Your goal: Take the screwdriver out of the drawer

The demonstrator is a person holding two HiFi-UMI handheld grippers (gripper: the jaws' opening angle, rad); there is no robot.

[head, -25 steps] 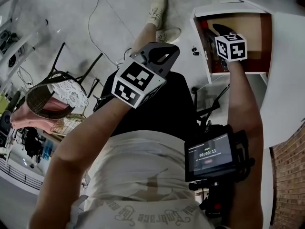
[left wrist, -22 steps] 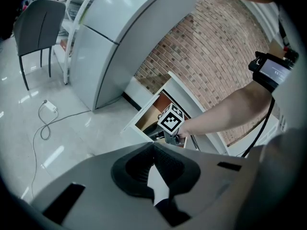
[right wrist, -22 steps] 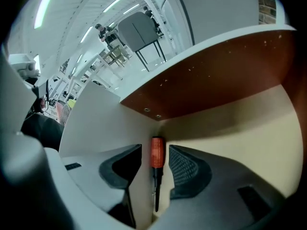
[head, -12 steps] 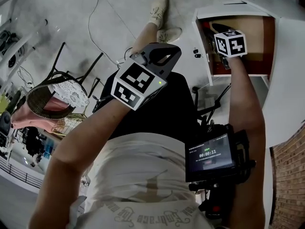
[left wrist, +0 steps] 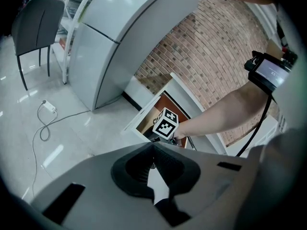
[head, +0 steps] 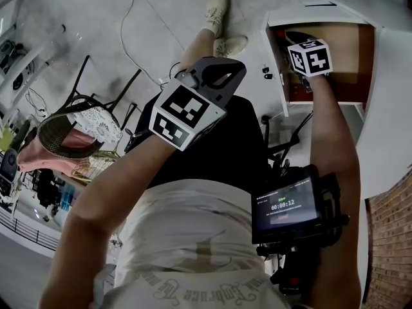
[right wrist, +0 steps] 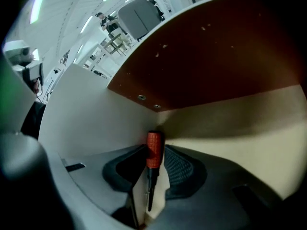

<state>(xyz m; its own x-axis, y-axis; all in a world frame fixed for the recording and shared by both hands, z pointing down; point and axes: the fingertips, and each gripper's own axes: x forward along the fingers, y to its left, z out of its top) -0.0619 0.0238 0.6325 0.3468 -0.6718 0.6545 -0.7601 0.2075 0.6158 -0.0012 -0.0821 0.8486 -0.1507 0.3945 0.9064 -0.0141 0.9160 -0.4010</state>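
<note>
Pale glossy floor [head: 84,24] all round, with a brick wall [left wrist: 211,47] rising behind the drawer [head: 347,56]. Nearest, strapped to the right forearm, a small lit screen [head: 286,208]. Left forearm bent up across the body, carrying the left gripper [left wrist: 153,146] tilted downward, well apart from the drawer. Jaws there together at the tips, nothing between.

Right arm stretched straight ahead, wrist dropped, reaching the right gripper [right wrist: 155,148] steeply down into the open drawer, marker cube uppermost. Just been closing, and now clamped on the screwdriver [right wrist: 154,157], pads against both sides of its red handle. Inside the drawer, close to the corner where white side wall, dark brown wall and tan bottom meet. Handle end toward that corner, black shaft running back between the jaws. Cannot tell whether lifted off the bottom or resting on it.

Beyond the left gripper, on the floor, a pair of shoes [head: 217,15]. Toward the floor's left edge, a chair [head: 77,131].
</note>
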